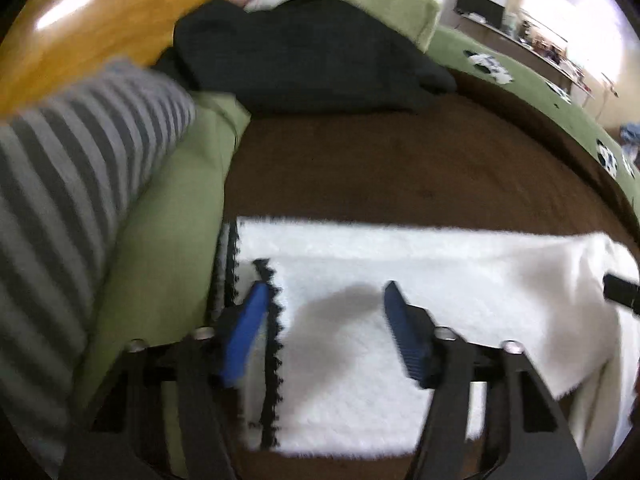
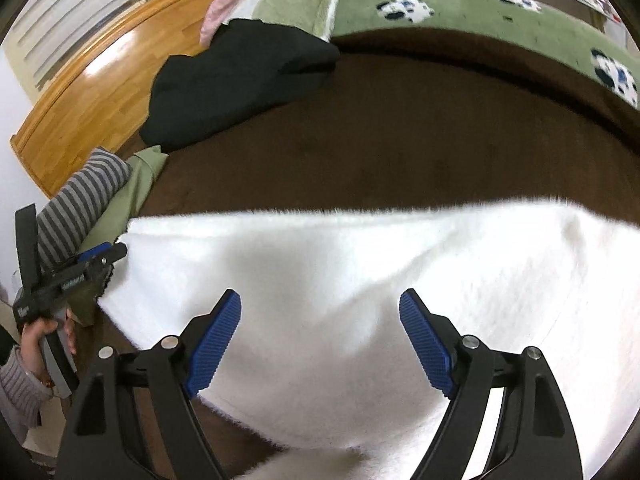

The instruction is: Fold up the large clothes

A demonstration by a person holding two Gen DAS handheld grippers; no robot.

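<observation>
Closest to the left wrist camera, the left tool (image 1: 324, 300) hangs with its two blue-padded fingers (image 1: 244, 340) spread apart and nothing between them. It sits above the left end of a white fleecy garment (image 1: 400, 340), where a black zigzag trim (image 1: 274, 344) runs along the folded edge. One finger lies just beside that trim; whether it touches the fabric cannot be told.

In the right wrist view, the right tool (image 2: 320, 320) is likewise wide open and empty, its ribbed blue pads (image 2: 214, 344) poised over the middle of the same white garment (image 2: 360, 280). The garment lies spread flat across a brown bed cover (image 2: 400, 140), with its near edge reaching down to the bottom of the view. At the left edge of this view, the person's hand (image 2: 40, 336) grips the handle of the left tool (image 2: 102, 254), whose tips sit at the garment's left corner.

Beyond the garment's left end lies a light green cloth (image 1: 172, 240), and partly on top of it a grey-and-dark striped piece (image 1: 80, 160). Farther back, a black garment (image 2: 240, 76) is bunched against the wooden headboard (image 2: 100, 80). Behind it are a pale green and white fleece (image 2: 296, 4) and a pink item (image 2: 228, 4). Along the far side of the bed runs a green blanket (image 2: 480, 20) with white-and-blue patches.
</observation>
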